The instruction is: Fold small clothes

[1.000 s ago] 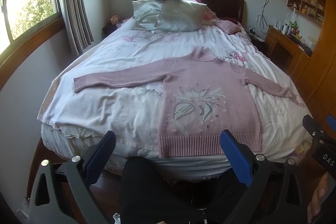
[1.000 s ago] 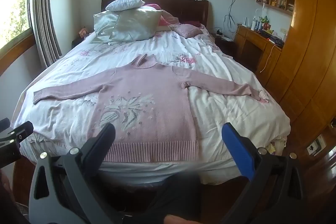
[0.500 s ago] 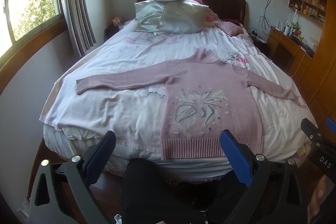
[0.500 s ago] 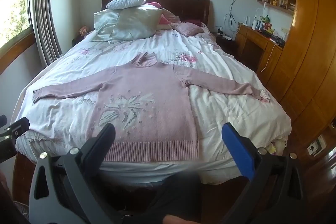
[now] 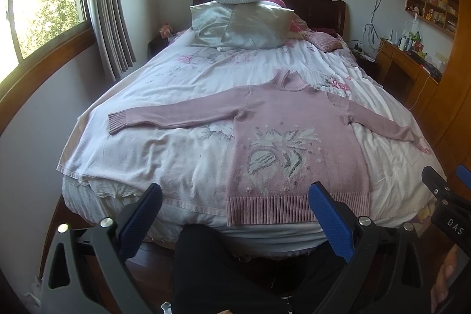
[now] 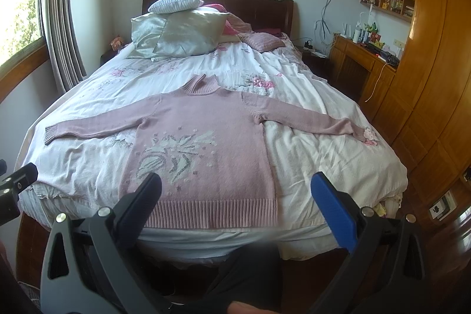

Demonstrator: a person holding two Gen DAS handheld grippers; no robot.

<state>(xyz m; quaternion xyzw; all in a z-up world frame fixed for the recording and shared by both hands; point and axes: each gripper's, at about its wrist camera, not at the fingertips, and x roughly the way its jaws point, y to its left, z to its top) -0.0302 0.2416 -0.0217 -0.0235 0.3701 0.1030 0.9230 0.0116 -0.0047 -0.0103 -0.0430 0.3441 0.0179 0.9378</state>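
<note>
A pink knitted sweater (image 5: 297, 137) (image 6: 203, 143) with a pale leaf pattern lies flat and face up on the bed, both sleeves spread out sideways and the ribbed hem toward me. My left gripper (image 5: 235, 197) is open, held off the foot of the bed, its blue pads (image 5: 329, 217) short of the hem's left half. My right gripper (image 6: 235, 187) is open too, hovering before the hem with nothing between its fingers. The right gripper's body (image 5: 444, 205) shows at the left wrist view's right edge.
The bed (image 5: 141, 155) carries a white floral cover, with silvery pillows (image 5: 244, 25) at the headboard. A wooden desk (image 6: 362, 61) and wardrobe (image 6: 435, 96) stand along the right side. Curtained windows (image 5: 44, 5) line the left wall. A person's dark trouser leg (image 5: 223, 270) is below the grippers.
Both grippers have risen slightly and tilted; the sweater sits a little lower in both views. Jaws stay open and the sweater has not moved.
</note>
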